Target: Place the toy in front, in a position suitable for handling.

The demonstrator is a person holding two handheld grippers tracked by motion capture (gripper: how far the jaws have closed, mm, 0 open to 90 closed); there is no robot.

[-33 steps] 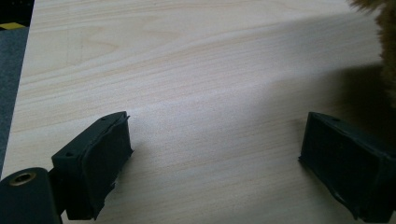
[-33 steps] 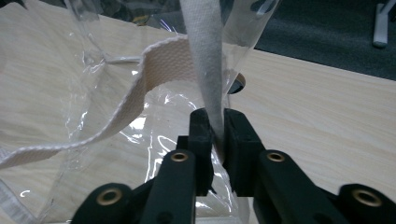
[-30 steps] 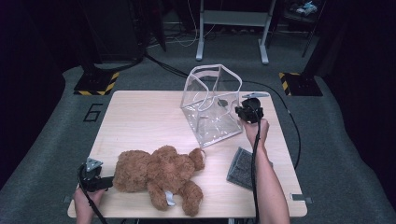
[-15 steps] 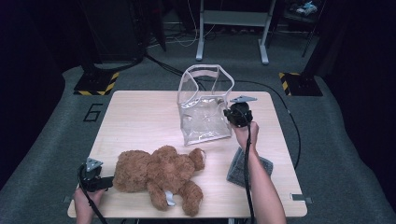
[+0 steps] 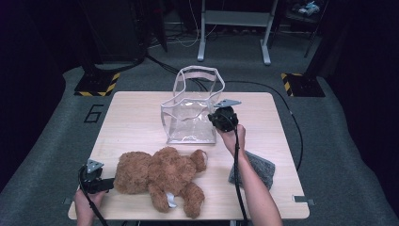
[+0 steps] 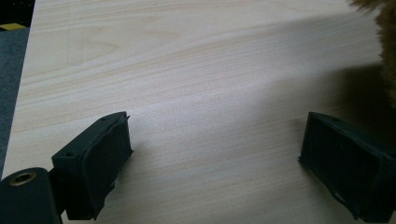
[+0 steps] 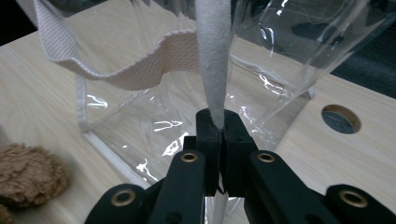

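Clear bag (image 5: 193, 113) is gripped by its strap (image 7: 214, 60) in R gripper (image 7: 219, 122); L gripper (image 6: 215, 154) is held wide open, empty, beside teddy bear (image 5: 160, 172)

A recording lab is indicated: a wooden table (image 5: 141, 122) is set on grey carpet (image 5: 56, 141), with hazard-striped floor plates (image 5: 96, 87), trailing cables (image 5: 291, 122) and a metal stand (image 5: 233, 28).

One clear plastic tote bag (image 5: 192, 112), one brown teddy bear (image 5: 160, 174), one grey cloth (image 5: 256, 168), on one counter (image 5: 131, 122).
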